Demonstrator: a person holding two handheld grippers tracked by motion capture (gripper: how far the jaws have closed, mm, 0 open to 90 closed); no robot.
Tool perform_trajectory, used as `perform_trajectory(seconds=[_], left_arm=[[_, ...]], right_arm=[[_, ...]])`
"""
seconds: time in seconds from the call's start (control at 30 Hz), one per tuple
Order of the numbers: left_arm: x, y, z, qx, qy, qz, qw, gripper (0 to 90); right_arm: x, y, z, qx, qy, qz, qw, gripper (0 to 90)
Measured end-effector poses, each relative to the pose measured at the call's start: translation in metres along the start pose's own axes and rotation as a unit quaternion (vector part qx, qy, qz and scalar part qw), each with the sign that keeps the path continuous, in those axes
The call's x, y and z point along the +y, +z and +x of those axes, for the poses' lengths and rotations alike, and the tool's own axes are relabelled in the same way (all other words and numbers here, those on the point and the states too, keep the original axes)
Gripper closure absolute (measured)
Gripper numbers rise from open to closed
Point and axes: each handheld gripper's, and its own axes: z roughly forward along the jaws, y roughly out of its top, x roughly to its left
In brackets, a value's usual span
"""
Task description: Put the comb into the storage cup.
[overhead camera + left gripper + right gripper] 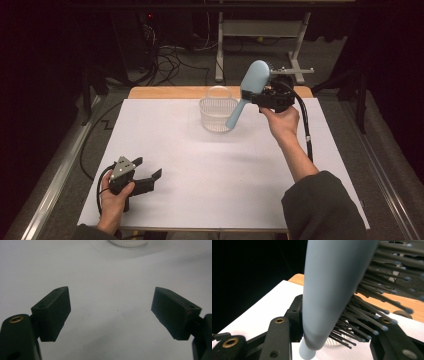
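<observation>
A light blue hairbrush (252,81) with dark bristles hangs in the air at the far right of the table, its handle slanting down towards a clear ribbed plastic basket (218,114). My right gripper (261,93) is shut on the brush head. In the right gripper view the brush (329,290) stands between the jaws of the right gripper (334,332), bristles to the right, with the basket (335,343) just below. My left gripper (148,167) rests at the near left, open with nothing in it. In the left gripper view the left gripper (111,307) faces bare table, the basket (127,242) far off.
A white sheet (200,170) covers the table, with a wooden edge (165,92) showing at the back. Beyond it are a metal stand (260,30) and cables on the floor. A black cable (305,125) trails from the right gripper.
</observation>
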Motion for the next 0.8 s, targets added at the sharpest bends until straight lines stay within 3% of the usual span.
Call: perform_trajectory(seconds=[0.8], left_arm=[[0.000,-0.002,-0.001,-0.002,0.000,-0.004,1.0000,17.0]], right_arm=[[0.013,0.017,0.000,-0.020,0.004,-0.004,0.9998,53.4]])
